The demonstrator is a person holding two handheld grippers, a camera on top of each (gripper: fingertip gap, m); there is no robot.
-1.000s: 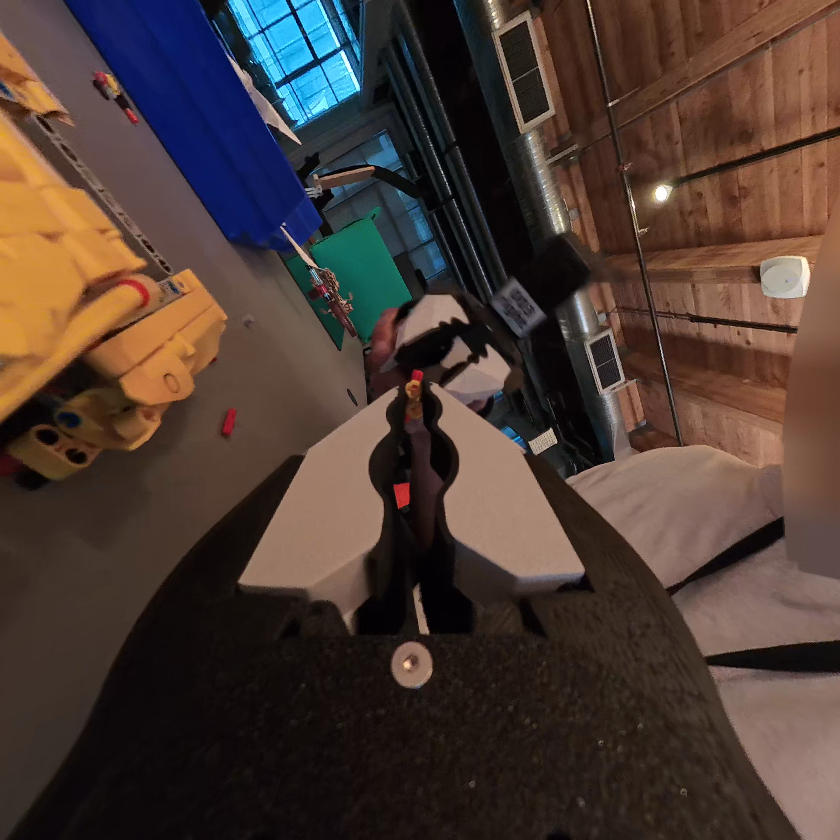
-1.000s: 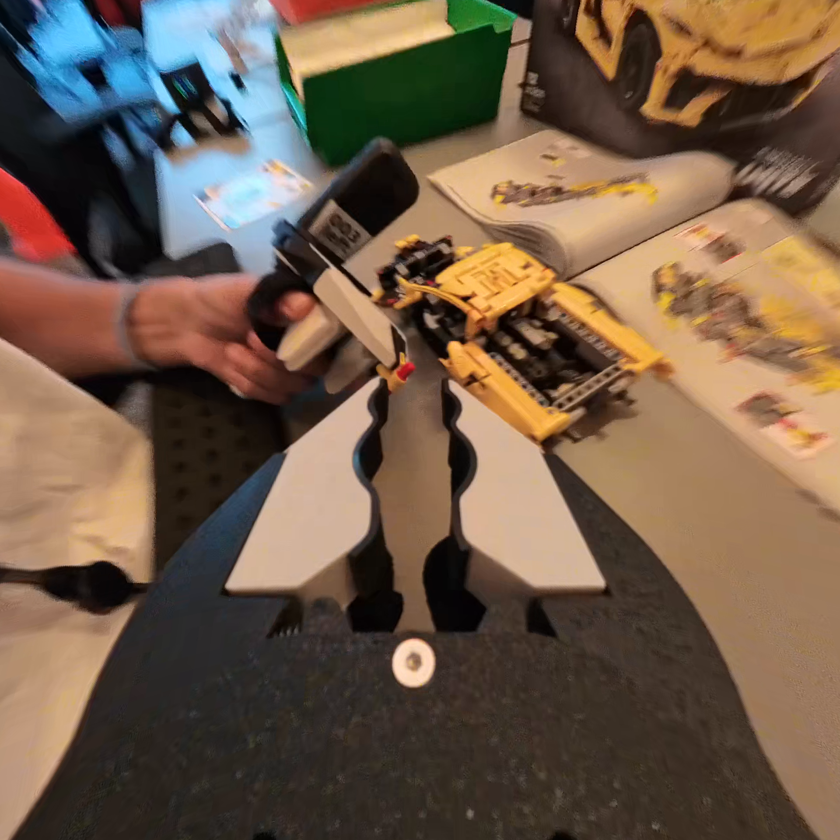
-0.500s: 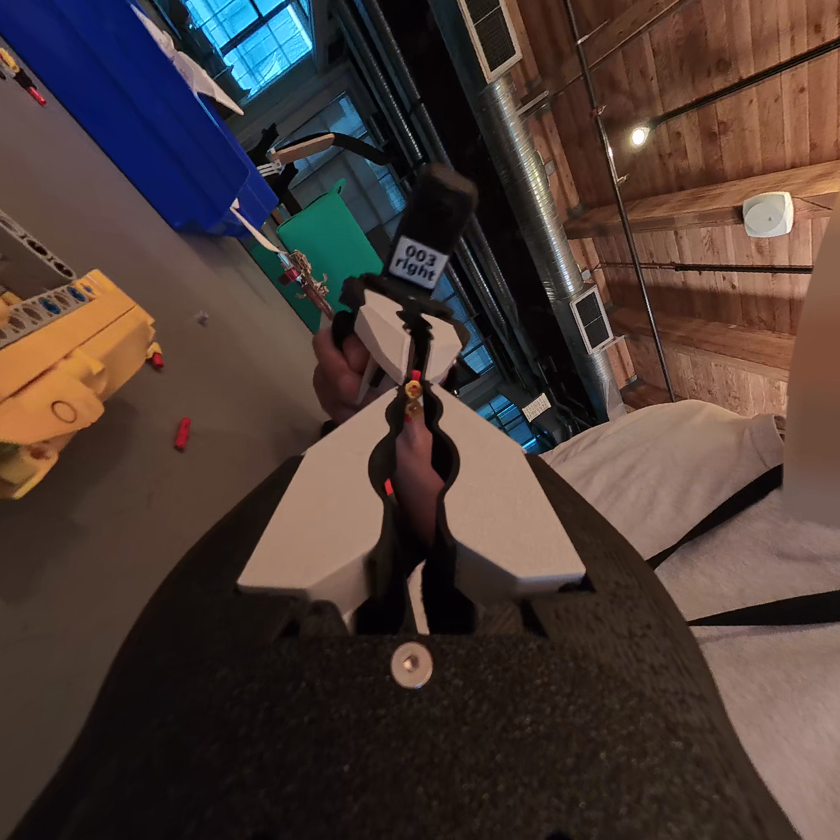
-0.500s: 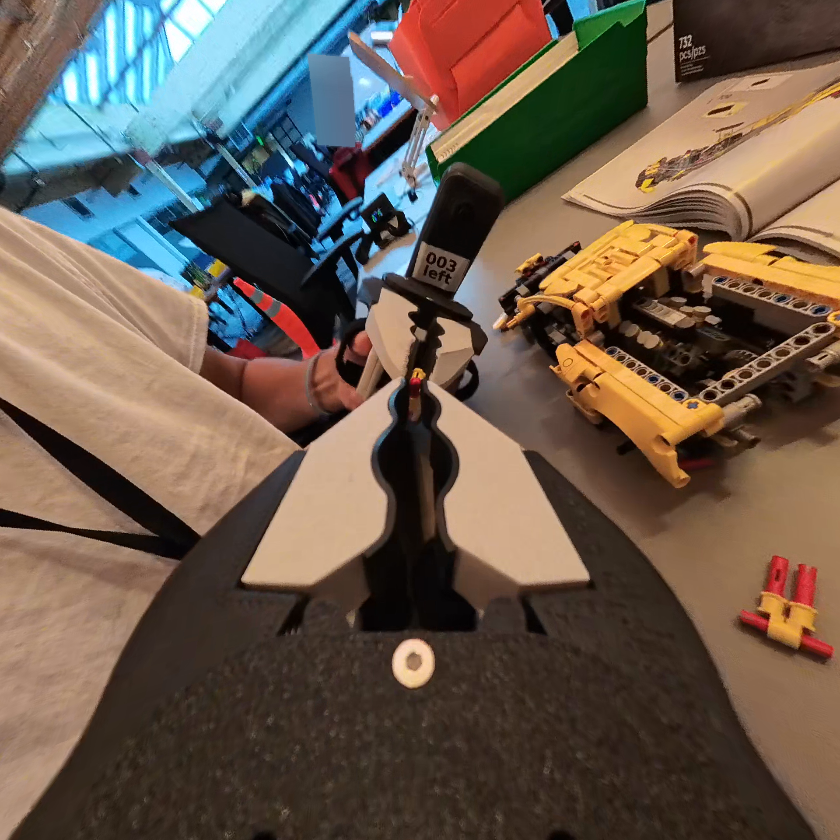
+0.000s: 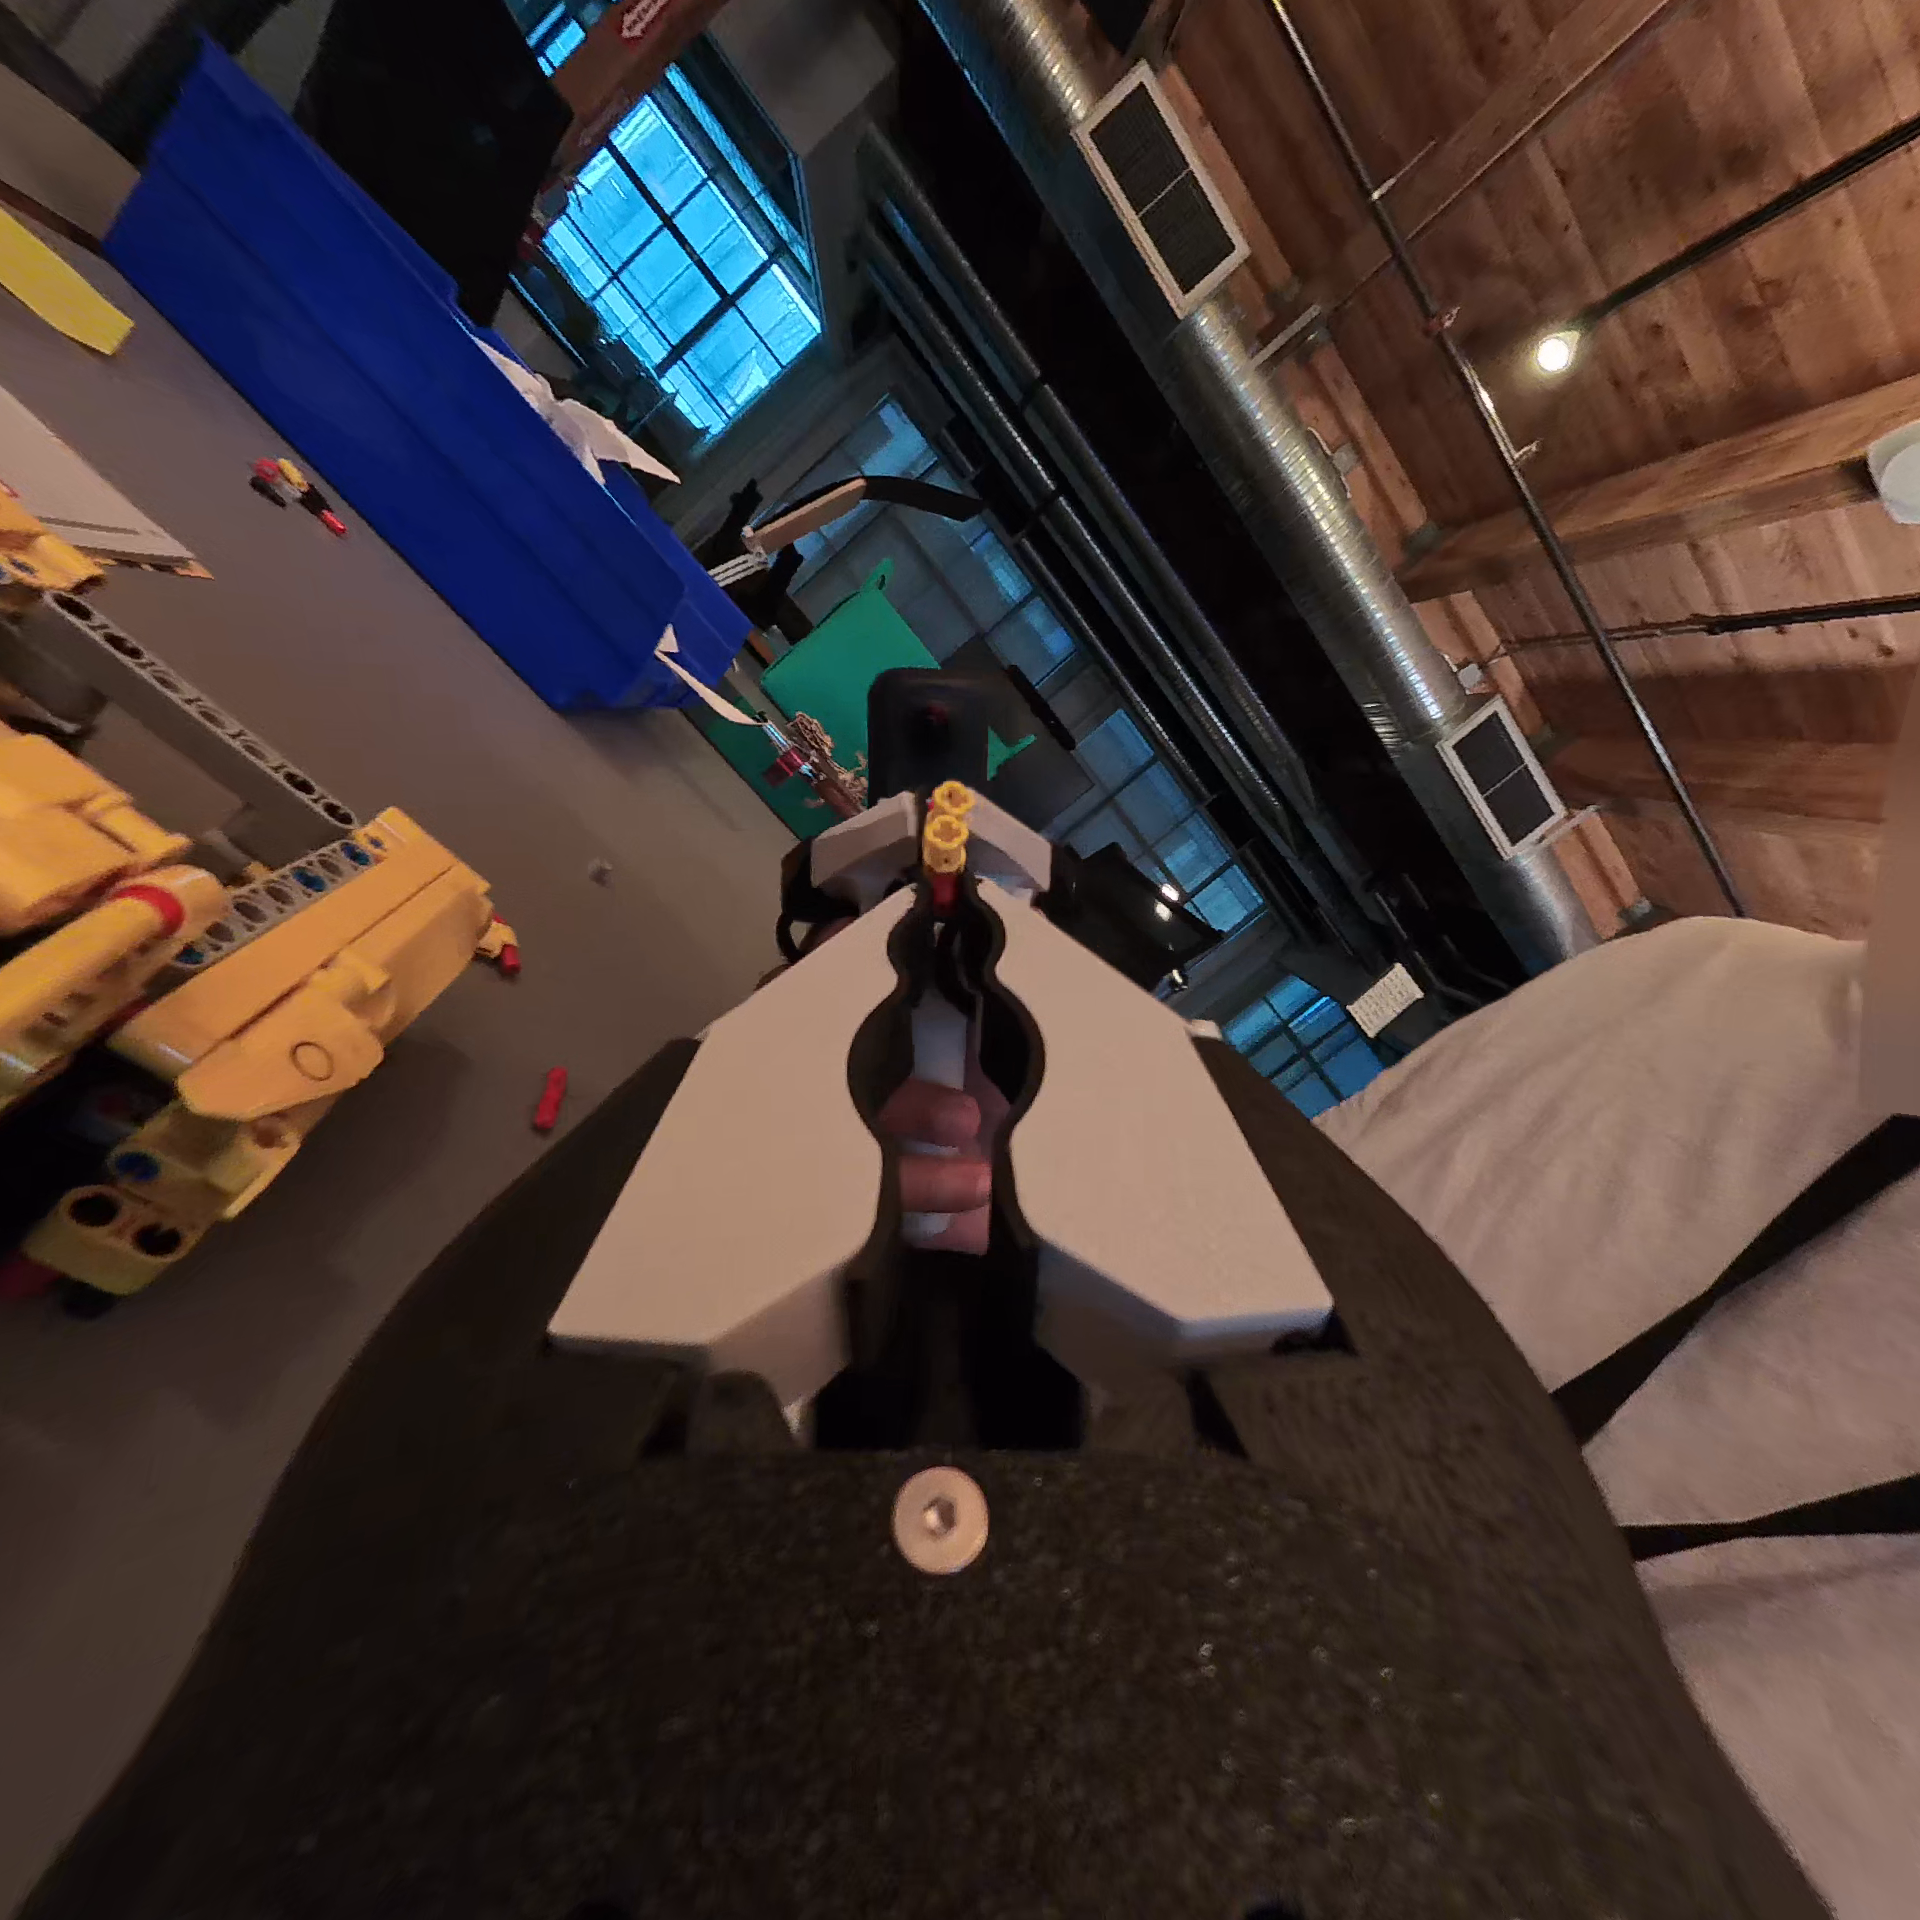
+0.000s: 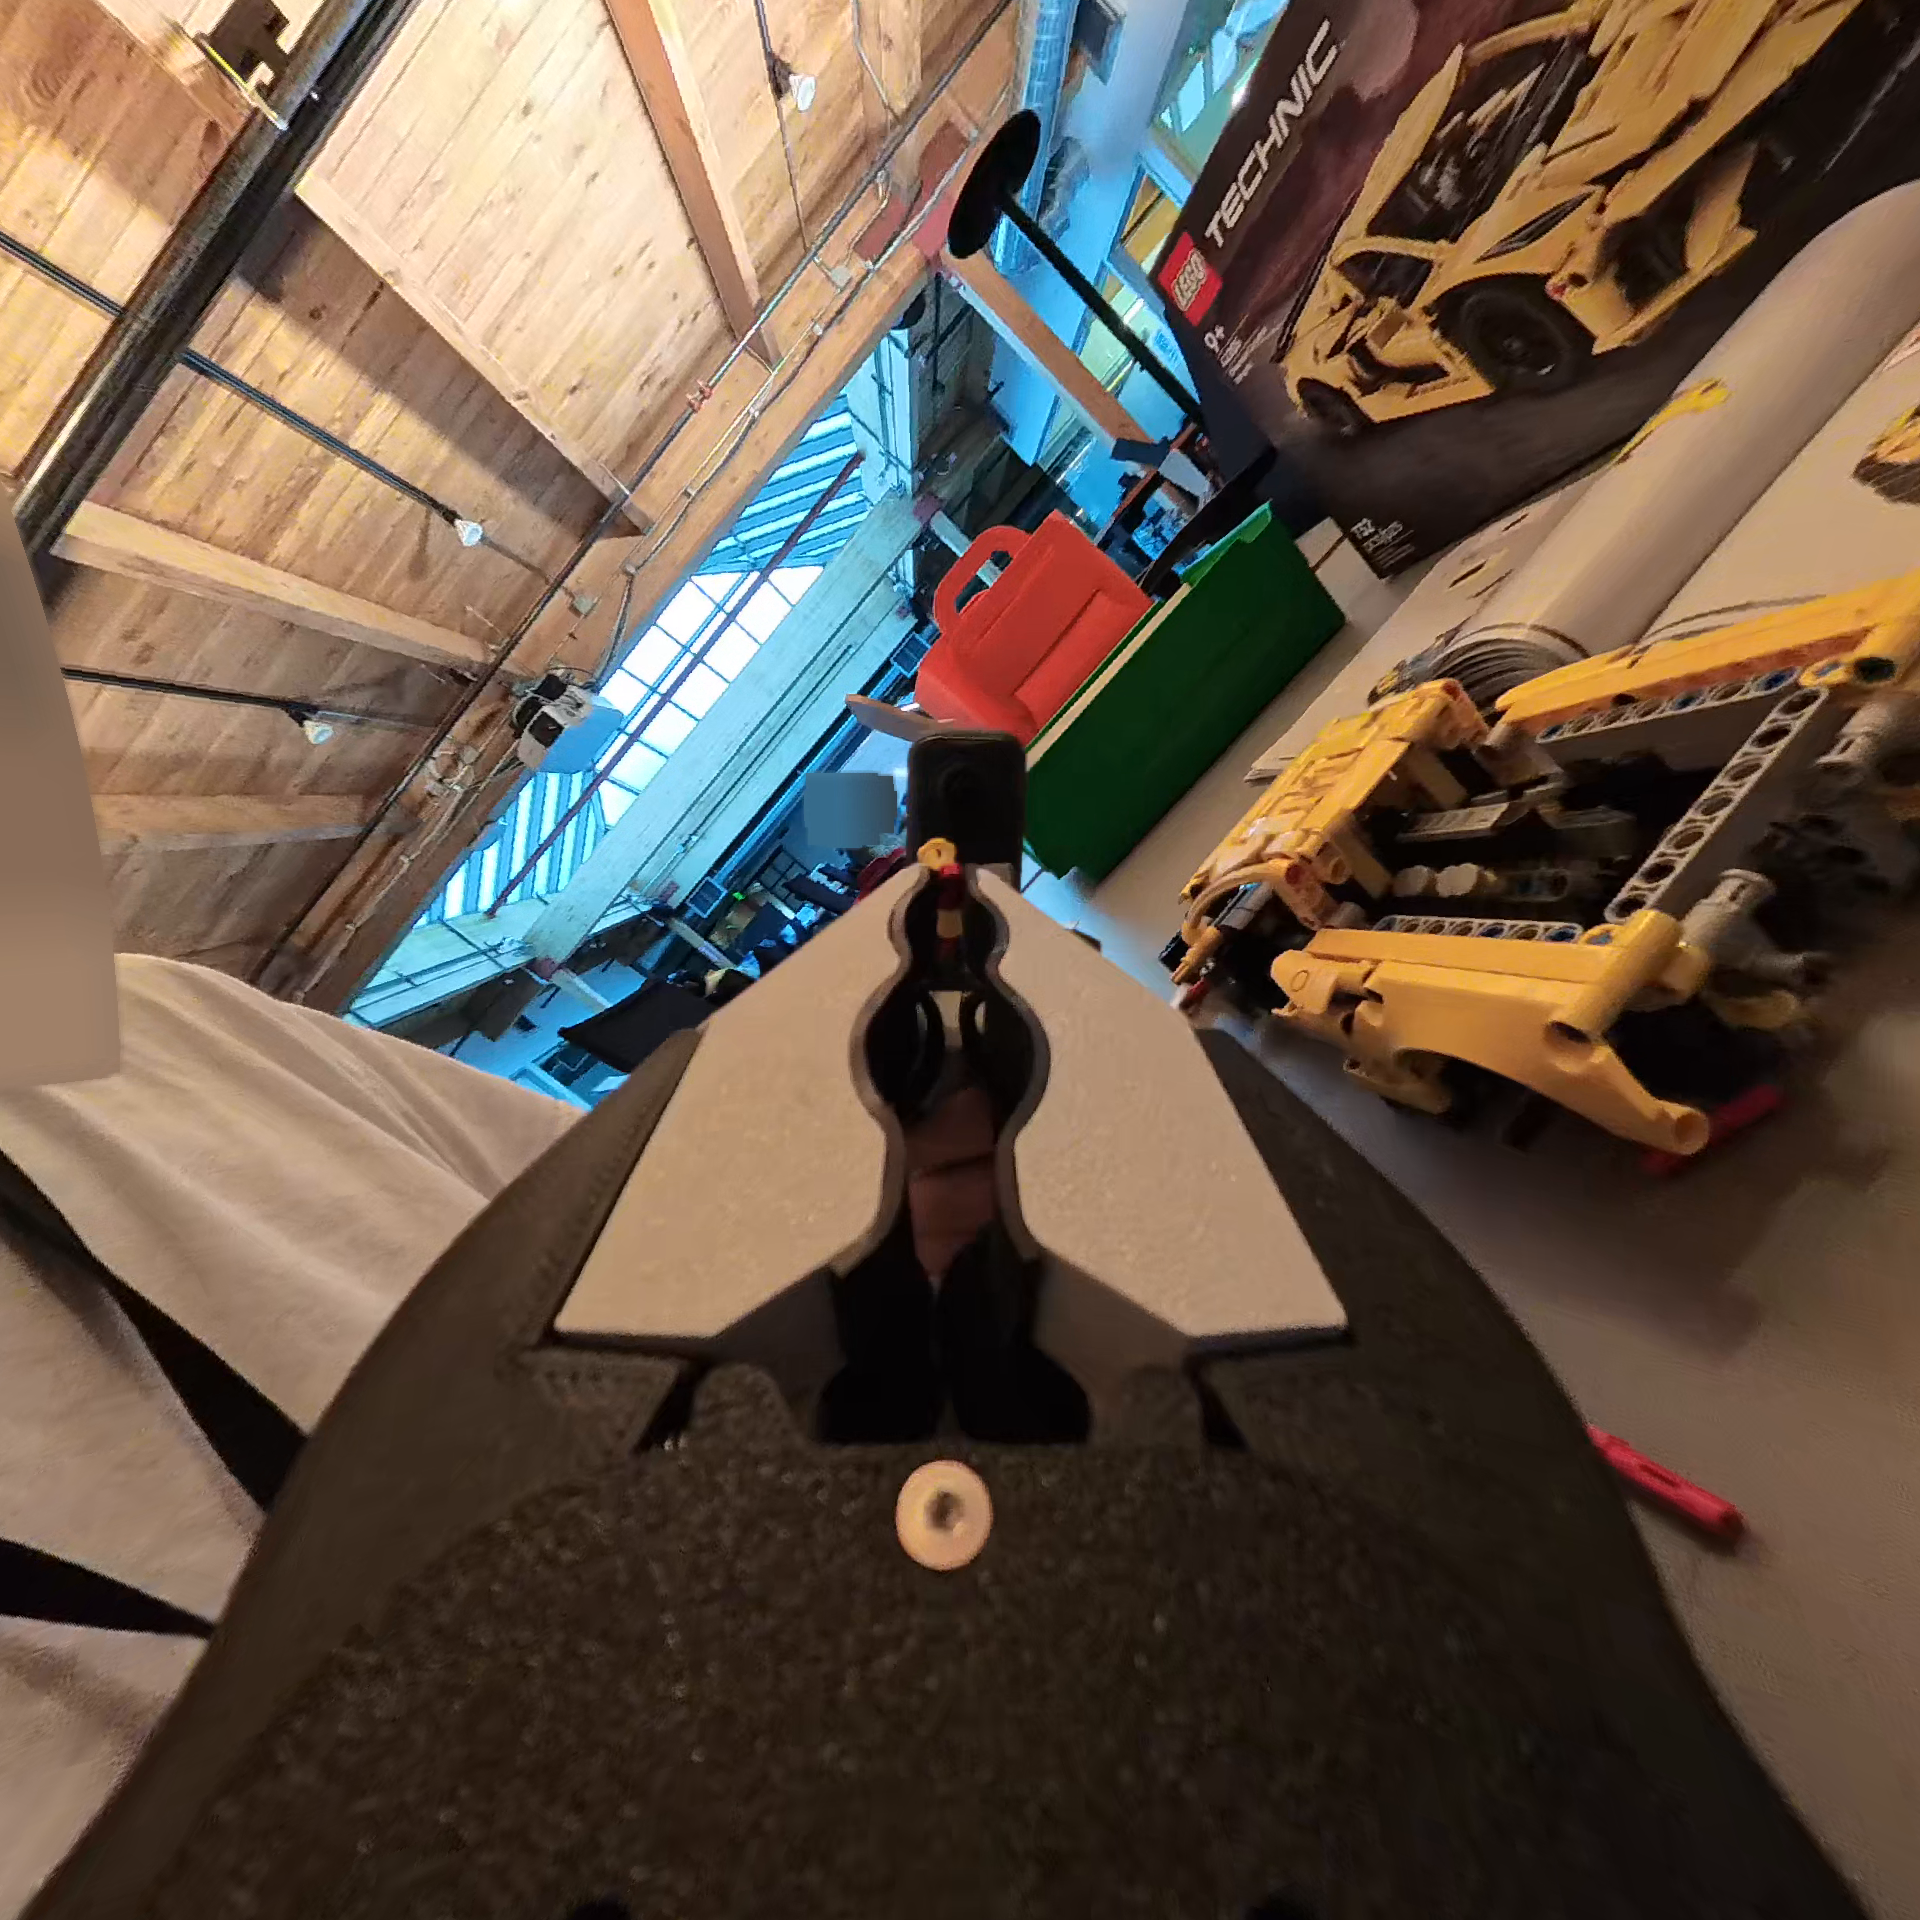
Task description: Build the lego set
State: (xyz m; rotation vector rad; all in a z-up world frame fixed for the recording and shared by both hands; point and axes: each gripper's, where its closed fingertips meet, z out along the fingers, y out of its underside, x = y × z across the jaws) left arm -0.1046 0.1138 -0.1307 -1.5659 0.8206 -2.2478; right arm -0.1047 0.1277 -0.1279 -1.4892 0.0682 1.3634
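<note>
A: What is seen, from the largest thing down?

B: A grey table [image 6: 1621, 1299] is shown, and a black set box [image 6: 1558, 239] printed with a yellow car is stood at its far right in the right wrist view. A green bin [image 6: 1174, 717] is placed left of the box, and a long blue bin [image 5: 416, 436] is set along the far edge in the left wrist view.

A: And the model?

B: The half-built yellow car [image 6: 1507, 904] is rested on the table to the right of the right gripper [image 6: 948, 883], well apart from it. In the left wrist view the same car [image 5: 208, 966] is found at the left.

A: How are the grippers held?

B: Both are raised off the table and pointed tip to tip. The left gripper [image 5: 943, 896] is pressed together on the red end of a small assembly of yellow connectors [image 5: 947, 826] on red axles. The right gripper's fingers are closed on the same small piece [image 6: 940, 868] from the other side.

A: Anything smaller?

B: A loose red pin [image 5: 549, 1097] is seen lying near the car, another red axle [image 6: 1662, 1481] is lain at the near right, and a few small parts [image 5: 296, 494] are scattered beside the blue bin.
</note>
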